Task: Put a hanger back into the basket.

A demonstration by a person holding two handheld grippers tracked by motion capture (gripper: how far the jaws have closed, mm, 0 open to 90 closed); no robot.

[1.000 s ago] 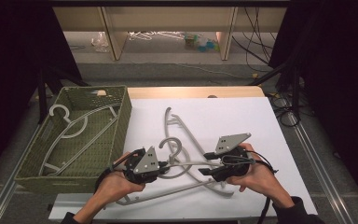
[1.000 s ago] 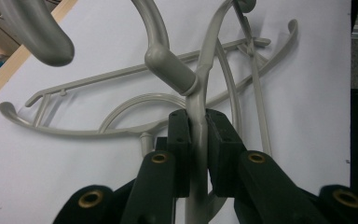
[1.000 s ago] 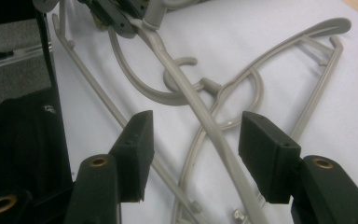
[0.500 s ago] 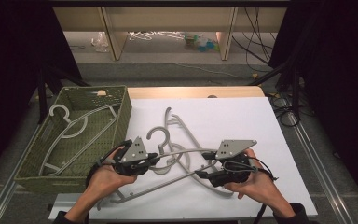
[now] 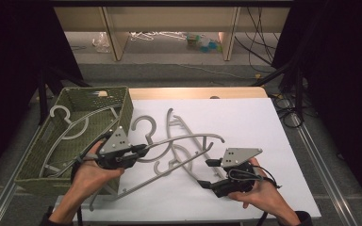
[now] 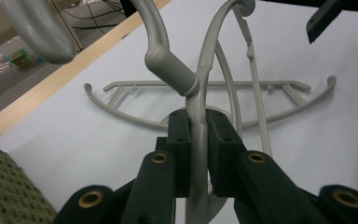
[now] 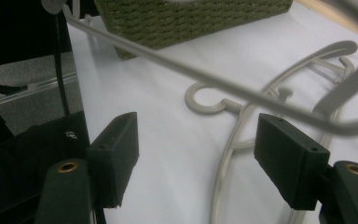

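Left tool is clamped on a grey hanger, lifted just right of the basket; right tool is open, empty. One hanger lies in the basket; two hangers remain on the counter, so roughly midway.

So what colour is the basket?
Olive green, woven; the basket shows best in the high view.

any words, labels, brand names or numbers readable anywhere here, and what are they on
None can be read.
Grey plastic hanger clamped in the left claw: plain, no print.
Green woven basket: no tag or label.
White table cover: blank.
Open right claw: a tiny pale mark on the black housing beside it, too small to read.
Small colourful items on the far floor: too blurred to read.
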